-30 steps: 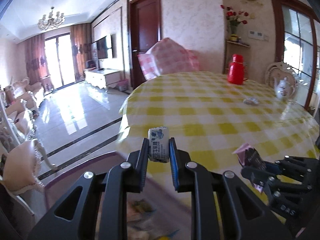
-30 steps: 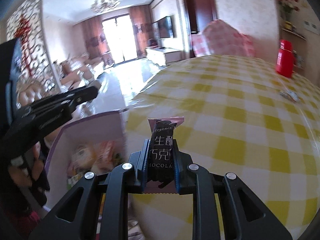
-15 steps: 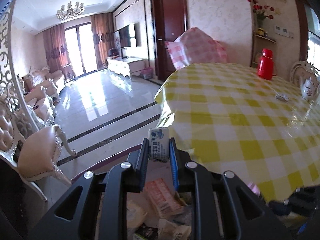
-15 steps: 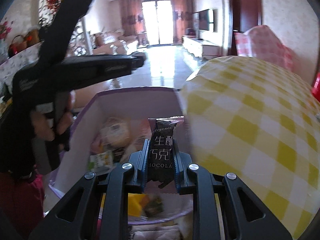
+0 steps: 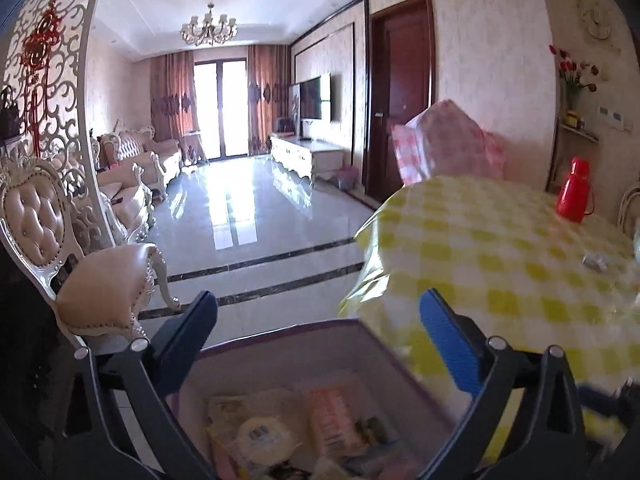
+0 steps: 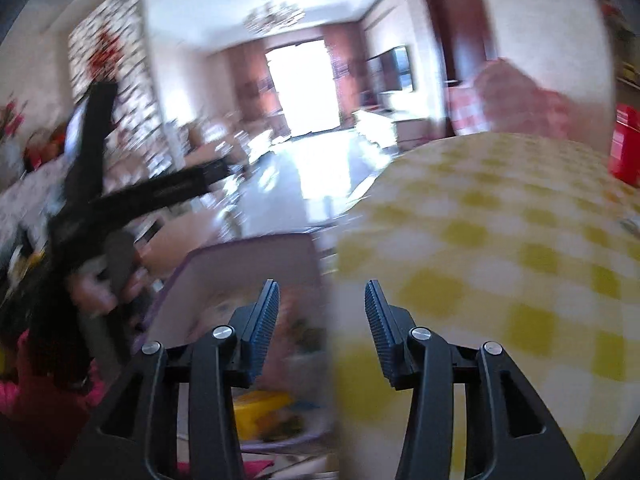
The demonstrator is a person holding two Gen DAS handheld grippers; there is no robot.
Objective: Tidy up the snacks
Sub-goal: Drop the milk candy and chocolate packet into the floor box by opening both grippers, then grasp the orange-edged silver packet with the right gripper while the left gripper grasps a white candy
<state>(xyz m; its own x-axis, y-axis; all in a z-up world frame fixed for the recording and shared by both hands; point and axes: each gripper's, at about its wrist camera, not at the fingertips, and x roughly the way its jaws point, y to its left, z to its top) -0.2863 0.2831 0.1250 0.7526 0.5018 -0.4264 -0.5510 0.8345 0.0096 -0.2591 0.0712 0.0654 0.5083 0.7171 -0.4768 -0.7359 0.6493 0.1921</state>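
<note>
The left gripper (image 5: 318, 322) hangs with its jaws spread wide and nothing between them, directly over the purple-rimmed snack box (image 5: 280, 326). Packaged snacks (image 5: 296, 424) lie heaped inside the box, which sits just beside the edge of the tabletop (image 5: 500, 264) with its yellow checked cloth. The right gripper (image 6: 320, 316) is likewise spread apart and empty, poised over the box's right edge where it meets the cloth; that view is heavily blurred. A red thermos (image 5: 574, 190) stands far across the tabletop.
</note>
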